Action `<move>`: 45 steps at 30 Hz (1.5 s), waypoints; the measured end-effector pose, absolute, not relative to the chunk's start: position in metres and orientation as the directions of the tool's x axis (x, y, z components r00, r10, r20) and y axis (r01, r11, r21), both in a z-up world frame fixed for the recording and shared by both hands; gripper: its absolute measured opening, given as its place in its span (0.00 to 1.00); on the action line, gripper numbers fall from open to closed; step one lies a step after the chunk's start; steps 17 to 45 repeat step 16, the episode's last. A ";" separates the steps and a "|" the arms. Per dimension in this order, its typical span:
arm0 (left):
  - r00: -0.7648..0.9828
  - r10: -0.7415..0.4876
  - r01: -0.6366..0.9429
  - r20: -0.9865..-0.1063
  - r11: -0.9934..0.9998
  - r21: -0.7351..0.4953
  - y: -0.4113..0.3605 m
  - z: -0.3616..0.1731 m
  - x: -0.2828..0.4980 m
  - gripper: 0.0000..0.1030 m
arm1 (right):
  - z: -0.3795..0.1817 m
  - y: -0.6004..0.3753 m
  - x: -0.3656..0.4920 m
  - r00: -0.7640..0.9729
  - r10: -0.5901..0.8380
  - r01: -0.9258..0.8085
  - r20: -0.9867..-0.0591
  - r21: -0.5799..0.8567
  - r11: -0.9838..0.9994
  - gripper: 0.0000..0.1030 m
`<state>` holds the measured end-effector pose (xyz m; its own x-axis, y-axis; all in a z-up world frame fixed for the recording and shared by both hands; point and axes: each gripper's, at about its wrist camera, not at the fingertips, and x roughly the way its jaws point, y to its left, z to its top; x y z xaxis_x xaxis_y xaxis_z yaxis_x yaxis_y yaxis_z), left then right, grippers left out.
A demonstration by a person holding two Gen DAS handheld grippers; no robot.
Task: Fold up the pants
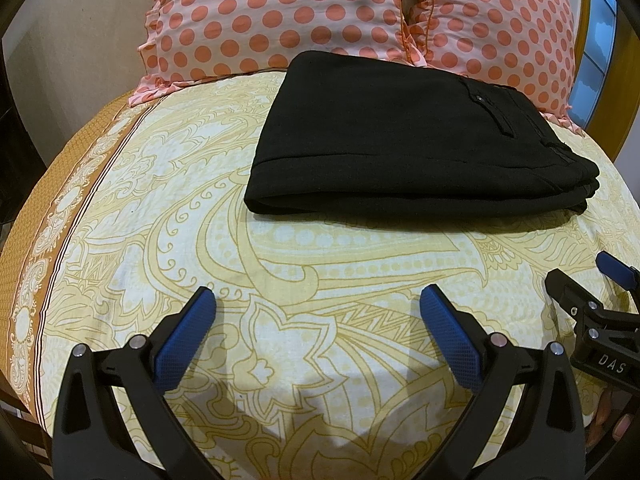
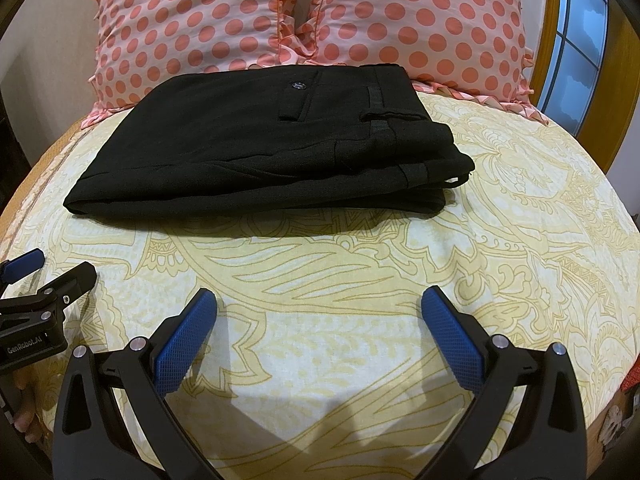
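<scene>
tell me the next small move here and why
Probably just back both claws away. The black pants already lie as a compact stacked bundle on the yellow bedsheet, and the left claw and right claw are open, empty, short of the fabric.

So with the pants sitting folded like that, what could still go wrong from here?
1. The black pants lie folded, but the layers at the waistband end are uneven and splay apart; a nudge could undo the stack.
2. The far edge sits against the polka-dot pillows, so pushing the bundle could ruck it up.
3. Both the left gripper and right gripper have their jaws wide open just short of the pants; moving forward could snag the near fold.
</scene>
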<state>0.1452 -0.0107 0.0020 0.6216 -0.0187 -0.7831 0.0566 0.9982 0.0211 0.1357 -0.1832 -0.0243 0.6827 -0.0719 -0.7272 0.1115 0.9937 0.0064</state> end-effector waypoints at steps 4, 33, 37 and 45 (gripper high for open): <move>0.624 -0.020 0.059 -0.781 0.998 0.022 -0.010 0.002 0.146 0.98 | -0.024 -0.183 0.136 0.683 -0.072 0.112 -0.727 0.007 0.994 0.99; 0.630 -0.026 0.068 -0.776 0.997 0.023 -0.011 0.001 0.146 0.98 | -0.024 -0.183 0.136 0.683 -0.072 0.112 -0.727 0.007 0.994 0.99; 0.630 -0.026 0.068 -0.776 0.997 0.023 -0.011 0.001 0.146 0.98 | -0.024 -0.183 0.136 0.683 -0.072 0.112 -0.727 0.007 0.994 0.99; 0.630 -0.026 0.068 -0.776 0.997 0.023 -0.011 0.001 0.146 0.98 | -0.024 -0.183 0.136 0.683 -0.072 0.112 -0.727 0.007 0.994 0.99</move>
